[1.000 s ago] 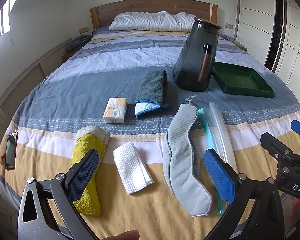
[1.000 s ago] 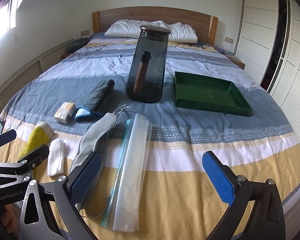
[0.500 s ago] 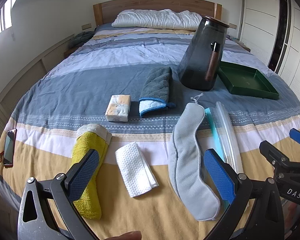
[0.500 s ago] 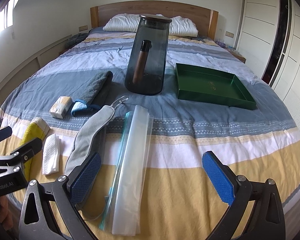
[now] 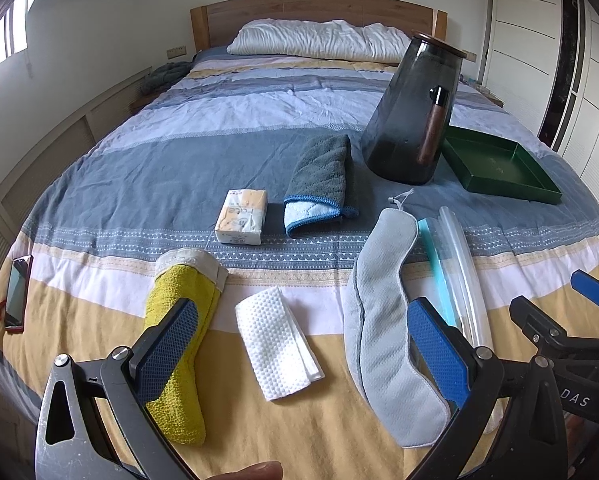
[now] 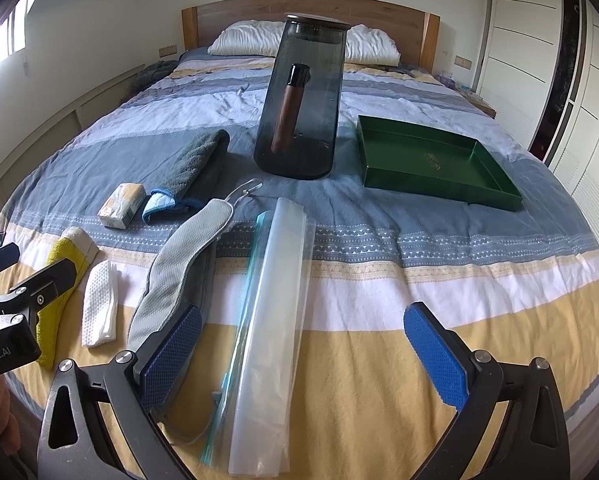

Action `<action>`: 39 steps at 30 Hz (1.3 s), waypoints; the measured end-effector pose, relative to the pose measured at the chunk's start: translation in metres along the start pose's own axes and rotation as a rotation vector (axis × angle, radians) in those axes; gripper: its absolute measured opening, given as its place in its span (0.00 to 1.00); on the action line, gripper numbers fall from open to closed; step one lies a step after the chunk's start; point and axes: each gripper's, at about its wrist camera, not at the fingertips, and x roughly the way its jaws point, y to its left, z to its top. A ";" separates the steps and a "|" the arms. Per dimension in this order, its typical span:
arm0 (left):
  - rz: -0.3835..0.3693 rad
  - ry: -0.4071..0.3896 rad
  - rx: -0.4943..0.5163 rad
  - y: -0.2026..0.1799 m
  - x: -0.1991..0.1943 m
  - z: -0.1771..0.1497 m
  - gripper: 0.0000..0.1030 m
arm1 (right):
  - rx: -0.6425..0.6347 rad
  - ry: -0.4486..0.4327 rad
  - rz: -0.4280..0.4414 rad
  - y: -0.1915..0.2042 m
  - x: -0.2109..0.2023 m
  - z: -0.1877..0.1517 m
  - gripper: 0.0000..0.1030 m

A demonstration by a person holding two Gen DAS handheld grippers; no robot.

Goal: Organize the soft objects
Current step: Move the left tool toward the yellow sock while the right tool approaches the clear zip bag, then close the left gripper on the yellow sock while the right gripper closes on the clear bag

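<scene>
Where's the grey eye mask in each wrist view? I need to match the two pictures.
Left wrist: the grey eye mask runs lower centre-right, ending beside the left gripper.
Right wrist: the grey eye mask lies left of centre, by the right gripper.
Shared landmark: the dark glass jar stands beyond the mask's cord end.

On the bed [image 5: 139,168], front row left to right — towel [image 5: 179,344], wipe [image 5: 277,344], eye mask [image 5: 383,320], bag [image 6: 267,340]; behind them tissue pack [image 5: 241,222], cloth [image 5: 321,172], jar [image 5: 411,112], tray [image 5: 499,168].
</scene>
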 end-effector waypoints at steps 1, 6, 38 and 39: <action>0.000 0.002 0.000 0.000 0.001 0.000 0.99 | -0.001 0.003 0.000 0.000 0.001 0.000 1.00; 0.001 0.011 -0.004 0.002 0.006 -0.002 0.99 | -0.005 0.011 -0.001 0.002 0.006 0.001 1.00; 0.049 0.076 0.005 0.036 0.039 -0.014 0.99 | -0.016 0.096 -0.015 0.009 0.066 0.002 1.00; 0.053 0.080 0.004 0.041 0.040 -0.015 0.99 | -0.013 0.103 -0.014 0.008 0.070 0.002 1.00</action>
